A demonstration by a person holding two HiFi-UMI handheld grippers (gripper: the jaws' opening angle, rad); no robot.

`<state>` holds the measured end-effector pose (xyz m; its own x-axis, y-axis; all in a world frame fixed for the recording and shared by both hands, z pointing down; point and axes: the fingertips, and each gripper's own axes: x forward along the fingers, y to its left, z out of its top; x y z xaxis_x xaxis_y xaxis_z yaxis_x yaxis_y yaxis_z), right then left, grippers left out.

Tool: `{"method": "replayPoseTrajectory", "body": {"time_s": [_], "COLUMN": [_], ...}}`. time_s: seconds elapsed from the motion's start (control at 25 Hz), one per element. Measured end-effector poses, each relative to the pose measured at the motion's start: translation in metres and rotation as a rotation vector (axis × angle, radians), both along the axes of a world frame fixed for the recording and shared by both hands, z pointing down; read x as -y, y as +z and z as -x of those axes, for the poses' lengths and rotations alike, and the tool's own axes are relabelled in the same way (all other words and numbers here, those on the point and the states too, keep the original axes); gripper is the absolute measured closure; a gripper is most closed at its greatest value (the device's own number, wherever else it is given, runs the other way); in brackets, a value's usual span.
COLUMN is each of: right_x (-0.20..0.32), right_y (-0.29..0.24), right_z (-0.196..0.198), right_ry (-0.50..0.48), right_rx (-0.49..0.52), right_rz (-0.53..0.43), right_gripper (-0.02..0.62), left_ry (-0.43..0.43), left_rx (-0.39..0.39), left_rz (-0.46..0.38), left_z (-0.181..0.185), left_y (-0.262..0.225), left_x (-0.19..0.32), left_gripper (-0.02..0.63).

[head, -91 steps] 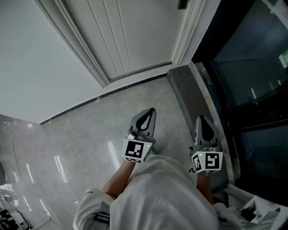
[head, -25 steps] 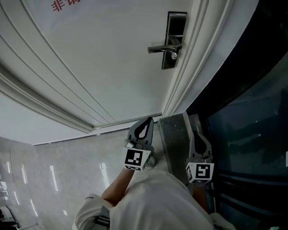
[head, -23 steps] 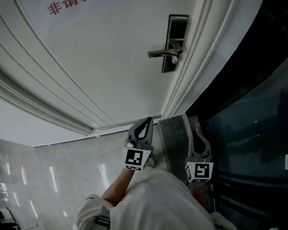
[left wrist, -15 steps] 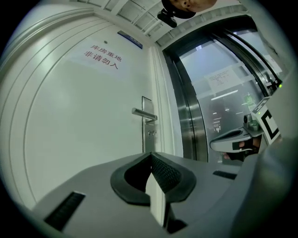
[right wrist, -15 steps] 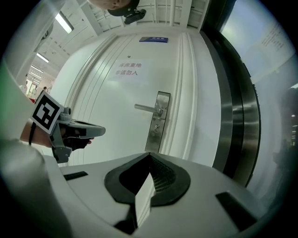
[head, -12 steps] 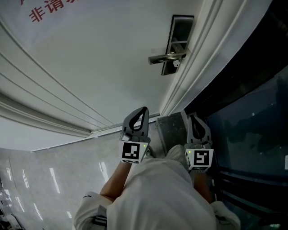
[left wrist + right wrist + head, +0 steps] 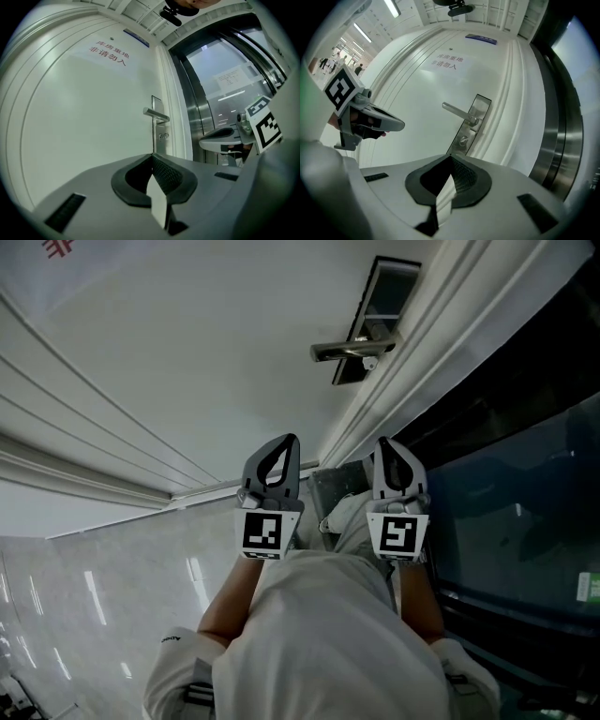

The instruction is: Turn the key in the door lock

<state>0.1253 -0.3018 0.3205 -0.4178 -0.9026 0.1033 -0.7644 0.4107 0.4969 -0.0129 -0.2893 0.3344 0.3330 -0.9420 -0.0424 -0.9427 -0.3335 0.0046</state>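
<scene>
A white door [image 7: 187, 362] carries a dark metal lock plate [image 7: 380, 306] with a lever handle [image 7: 349, 350]. Just below the lever sits the keyhole with a small pale key [image 7: 368, 363]. The left gripper view has the plate [image 7: 158, 129] and key [image 7: 163, 136] ahead; in the right gripper view the keyhole [image 7: 462, 139] lies straight beyond the jaws. My left gripper [image 7: 286, 439] and right gripper [image 7: 386, 442] are held side by side, well short of the lock. Both are shut with nothing held, tips meeting in each gripper view [image 7: 151, 157] [image 7: 450, 158].
A white moulded door frame [image 7: 422, 343] runs beside the lock. Right of it stand dark glass and steel panels [image 7: 525, 484]. A grey stone post [image 7: 330, 486] rises at the frame's foot. Polished grey floor [image 7: 94, 587] spreads at left. Red print [image 7: 108, 48] marks the door.
Both grippers have moved closer to the door. The right one came up level with the left and rolled. The lock plate now sits higher in the head view.
</scene>
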Motion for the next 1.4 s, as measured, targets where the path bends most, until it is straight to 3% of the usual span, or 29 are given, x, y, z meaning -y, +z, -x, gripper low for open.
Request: {"method": "replayPoseTrajectory", "body": {"time_s": [0.16,0.28,0.6,0.84,1.0,1.4], "right_x": [0.031,0.058,0.093,0.106,0.114,0.127], "right_y": [-0.009,-0.004,-0.017,-0.018,-0.021,-0.020], "right_z": [0.004,0.006,0.019,0.031,0.036,0.040], "right_ry": [-0.007,0.001,-0.015,-0.024,-0.017,-0.030], "right_rx": [-0.153,-0.284,-0.462,-0.599,-0.695,-0.760], "right_rz": [-0.047,-0.025,-0.107,-0.155,-0.219,-0.260], "right_gripper": [0.594,0.594,0.577,0.488,0.486,0.486], "left_ry": [-0.025,-0.036,-0.003,0.004,0.014,-0.048], "left_rx": [0.010,0.018,0.040,0.040,0.042,0.037], "left_rz": [0.008,0.008,0.012,0.006,-0.003,0.029], "left_z": [0.007,0.012,0.009,0.008,0.005,0.022], "left_y": [-0.001,-0.001,0.001,0.002,-0.001,0.011], "left_x": [0.013,0.023,0.036,0.038,0.035,0.026], "left_gripper": [0.597,0.597,0.597,0.597,0.597,0.597]}}
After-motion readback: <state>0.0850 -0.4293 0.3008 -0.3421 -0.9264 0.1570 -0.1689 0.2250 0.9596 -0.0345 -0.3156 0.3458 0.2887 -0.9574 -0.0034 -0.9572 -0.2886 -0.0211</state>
